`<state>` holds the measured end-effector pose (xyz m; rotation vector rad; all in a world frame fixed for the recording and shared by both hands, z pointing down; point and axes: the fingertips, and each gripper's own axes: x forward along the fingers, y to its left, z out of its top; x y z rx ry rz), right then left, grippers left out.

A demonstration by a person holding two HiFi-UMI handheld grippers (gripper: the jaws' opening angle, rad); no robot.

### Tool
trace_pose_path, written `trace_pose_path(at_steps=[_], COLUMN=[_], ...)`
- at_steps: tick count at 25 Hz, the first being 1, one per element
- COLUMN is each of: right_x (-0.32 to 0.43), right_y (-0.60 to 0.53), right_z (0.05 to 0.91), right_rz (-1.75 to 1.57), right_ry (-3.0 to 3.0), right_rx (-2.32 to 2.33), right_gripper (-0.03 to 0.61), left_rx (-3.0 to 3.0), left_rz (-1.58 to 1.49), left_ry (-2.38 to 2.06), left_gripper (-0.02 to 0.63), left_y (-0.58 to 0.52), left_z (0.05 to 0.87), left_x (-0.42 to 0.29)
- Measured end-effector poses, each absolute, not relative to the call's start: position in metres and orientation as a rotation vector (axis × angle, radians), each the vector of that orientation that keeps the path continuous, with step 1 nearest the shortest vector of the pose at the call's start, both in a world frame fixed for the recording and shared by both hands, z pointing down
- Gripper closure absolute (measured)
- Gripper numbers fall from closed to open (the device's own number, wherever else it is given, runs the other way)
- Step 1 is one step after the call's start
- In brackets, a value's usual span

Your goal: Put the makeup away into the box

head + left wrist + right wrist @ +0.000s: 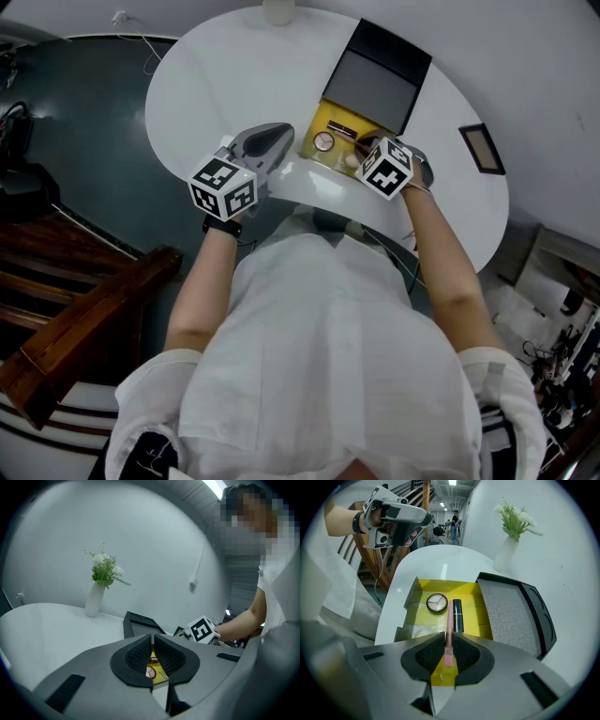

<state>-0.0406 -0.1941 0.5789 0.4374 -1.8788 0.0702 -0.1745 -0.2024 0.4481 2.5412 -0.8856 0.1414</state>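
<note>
Right gripper (449, 656) is clamped on a pink makeup stick (449, 632), tip over the yellow box (474, 590) near the compact (437, 603) and black lipstick (457, 616). Left gripper (153, 649) is closed, empty. Next, probably: lower it, release.

The person wears a white short-sleeved shirt (328, 375) and a black wristband (221, 228) on the left wrist. The left tool (153, 641) and the right tool (449, 644) each have a smooth grey moulded shell, black ribbed pads (136, 658) and dark rectangular slots (65, 691) set into the shell. A white cube (223, 187) printed with black square markers sits on each tool.
</note>
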Motion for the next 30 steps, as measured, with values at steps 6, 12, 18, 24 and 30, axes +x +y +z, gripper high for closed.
trace_pose_path(at_steps=[6, 12, 18, 24, 30], right_x=[-0.042, -0.037, -0.012, 0.045, 0.107], right_y=[-0.195, -0.196, -0.201, -0.199, -0.185], right_z=[0.576, 0.565, 0.533, 0.49, 0.438], right_rz=[0.091, 0.124, 0.174, 0.271, 0.332], right_ry=[-1.901, -1.933, -1.992, -2.056, -2.122], right_rx=[0.457, 0.522, 0.713, 1.02, 1.379], right_gripper=[0.525, 0.518, 0.518, 0.518, 0.523], left_rx=[2.55, 2.566, 2.594, 2.623, 2.669], left_rz=[0.139, 0.14, 0.145, 0.143, 0.099], left_ry=[-0.881, -0.874, -0.862, -0.864, -0.919], left_gripper=[0.594, 0.594, 0.594, 0.594, 0.594], left_y=[-0.203, -0.204, -0.206, -0.21, -0.224], left_z=[0.445, 0.441, 0.433, 0.418, 0.386], left_x=[-0.175, -0.174, -0.171, -0.173, -0.183])
